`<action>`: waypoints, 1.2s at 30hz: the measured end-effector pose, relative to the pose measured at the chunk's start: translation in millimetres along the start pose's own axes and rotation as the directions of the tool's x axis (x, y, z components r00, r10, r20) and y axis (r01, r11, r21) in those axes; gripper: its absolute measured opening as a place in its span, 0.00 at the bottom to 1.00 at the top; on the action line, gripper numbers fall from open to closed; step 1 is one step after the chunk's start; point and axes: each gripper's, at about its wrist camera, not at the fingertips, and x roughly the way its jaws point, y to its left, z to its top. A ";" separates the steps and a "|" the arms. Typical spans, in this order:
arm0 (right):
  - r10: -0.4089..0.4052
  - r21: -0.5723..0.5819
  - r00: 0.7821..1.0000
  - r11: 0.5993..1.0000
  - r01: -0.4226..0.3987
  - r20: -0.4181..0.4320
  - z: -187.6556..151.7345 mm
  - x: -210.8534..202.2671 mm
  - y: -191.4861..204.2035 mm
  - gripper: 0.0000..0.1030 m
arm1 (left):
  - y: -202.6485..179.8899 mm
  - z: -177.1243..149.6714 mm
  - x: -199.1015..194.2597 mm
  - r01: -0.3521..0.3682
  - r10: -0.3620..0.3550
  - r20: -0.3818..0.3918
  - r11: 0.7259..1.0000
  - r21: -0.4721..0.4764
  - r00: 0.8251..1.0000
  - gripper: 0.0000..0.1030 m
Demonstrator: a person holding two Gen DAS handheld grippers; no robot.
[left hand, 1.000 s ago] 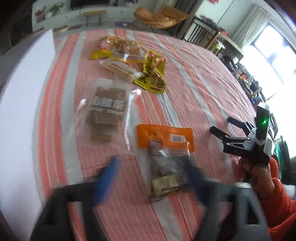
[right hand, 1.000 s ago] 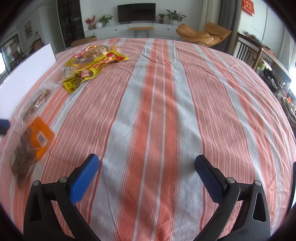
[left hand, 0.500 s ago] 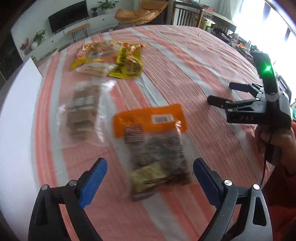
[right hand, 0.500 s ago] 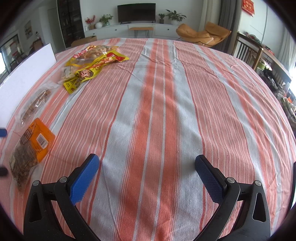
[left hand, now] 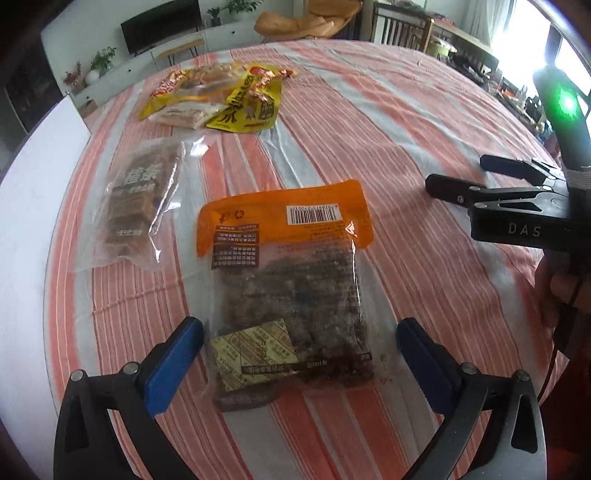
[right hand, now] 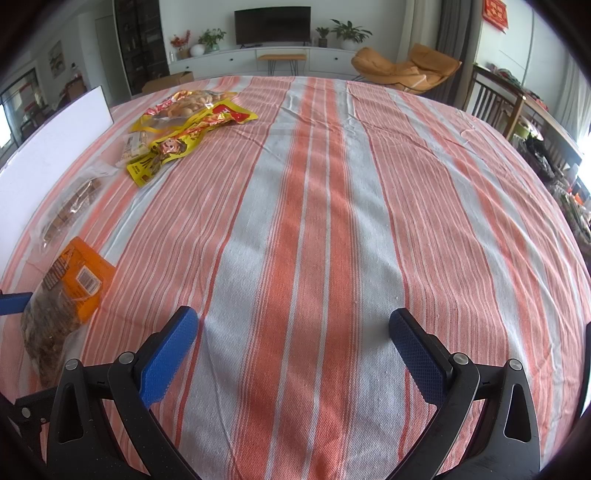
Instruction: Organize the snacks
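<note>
The orange-topped snack pouch [left hand: 288, 295] is lying flat on the striped tablecloth [left hand: 424, 122], framed by my left gripper [left hand: 299, 354], whose jaws have just been widening and are touching nothing. My right gripper [right hand: 291, 347] is hovering open nearby. Closing on slick, flat film, I'm risking a slip. I'm seeing no container.

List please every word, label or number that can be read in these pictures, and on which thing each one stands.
"DAS": on the black body of the right gripper.
Orange-topped snack bag: barcode and print too small to read.
Clear bag of brown bars: large white characters, blurred.
Yellow snack bags: print not readable.
Red wall sign: too small to read.
</note>
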 end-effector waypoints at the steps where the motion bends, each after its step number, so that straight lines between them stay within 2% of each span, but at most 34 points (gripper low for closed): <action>1: 0.000 0.000 1.000 1.000 0.000 0.000 0.2 -0.3 0.1 1.00 | 0.8 -1.8 -2.0 0.001 -0.001 0.016 1.000 -0.006 1.000 0.87; 2: 0.000 0.000 1.000 1.000 0.000 0.000 -0.1 0.0 0.2 1.00 | 1.5 -4.9 -6.1 -0.004 0.004 0.034 1.000 -0.008 0.999 0.74; 4: 0.000 0.000 1.000 1.000 0.000 0.000 -0.2 0.4 0.1 1.00 | 7.8 -10.9 -12.2 0.020 -0.018 0.045 0.999 -0.029 0.999 0.67; 8: 0.000 0.000 1.000 1.000 0.000 0.000 -0.1 -0.1 0.0 1.00 | 15.1 -30.9 -22.5 0.005 -0.004 0.043 0.999 -0.032 0.999 0.67; 14: 0.000 0.000 1.000 1.000 0.000 0.000 -0.2 -0.1 0.1 1.00 | 45.5 -62.2 -36.9 -0.036 0.044 0.062 0.990 -0.135 0.997 0.68; 15: 0.000 0.000 1.000 1.000 0.000 0.000 -0.2 -0.1 0.2 1.00 | 50.7 -66.3 -38.3 -0.062 0.072 0.060 0.987 -0.146 0.996 0.69; 23: 0.000 0.000 1.000 1.000 0.000 0.000 -0.2 -0.5 0.0 1.00 | 67.4 -82.9 -42.5 -0.075 0.093 0.091 0.981 -0.182 0.992 0.70; 30: 0.006 0.000 1.000 1.000 -0.006 -0.008 -0.3 -2.1 -0.3 1.00 | 66.0 -87.1 -43.4 -0.087 0.109 0.118 0.980 -0.179 0.987 0.72; 32: 0.063 0.068 0.998 0.996 -0.061 -0.030 3.6 -6.1 1.0 1.00 | 66.2 -89.1 -44.4 -0.087 0.111 0.134 0.980 -0.178 0.985 0.73; 34: 0.200 0.148 0.979 0.970 -0.194 -0.029 12.2 -10.7 7.9 1.00 | 65.9 -90.1 -44.3 -0.087 0.114 0.148 0.980 -0.177 0.982 0.73; 35: 0.292 0.189 0.955 0.941 -0.279 -0.044 23.1 -9.7 20.1 1.00 | 65.7 -89.8 -44.1 -0.087 0.114 0.152 0.981 -0.176 0.982 0.73; 36: 0.344 0.214 0.937 0.921 -0.324 -0.063 32.1 -6.0 30.9 1.00 | 65.9 -89.7 -44.0 -0.086 0.114 0.155 0.981 -0.175 0.981 0.74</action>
